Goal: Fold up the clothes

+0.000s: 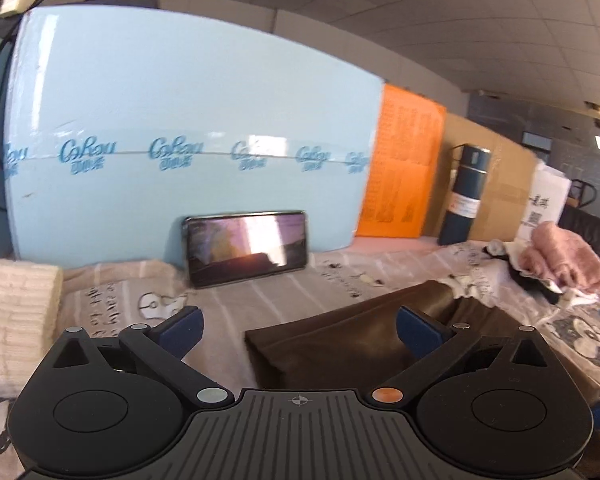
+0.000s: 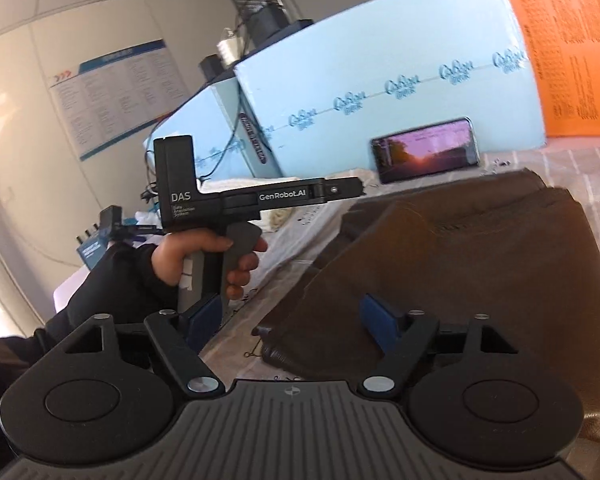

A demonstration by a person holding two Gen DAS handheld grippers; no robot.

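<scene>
Both grippers, left gripper (image 1: pixel 298 330) and right gripper (image 2: pixel 290 318), hover spread; the brown garment (image 2: pixel 460 264) lies nearer the right, its length toward the phone (image 2: pixel 426 155).

I see both feeds evenly lit by soft daylight, with strong fisheye bending and dark vignetted corners. The phone (image 1: pixel 246 247) screen throws white glare on my left view. The blue foam board (image 1: pixel 188 140) lettering smears with motion blur. On the right feed, the brown garment (image 2: pixel 452 272) looks soft and dim.
</scene>
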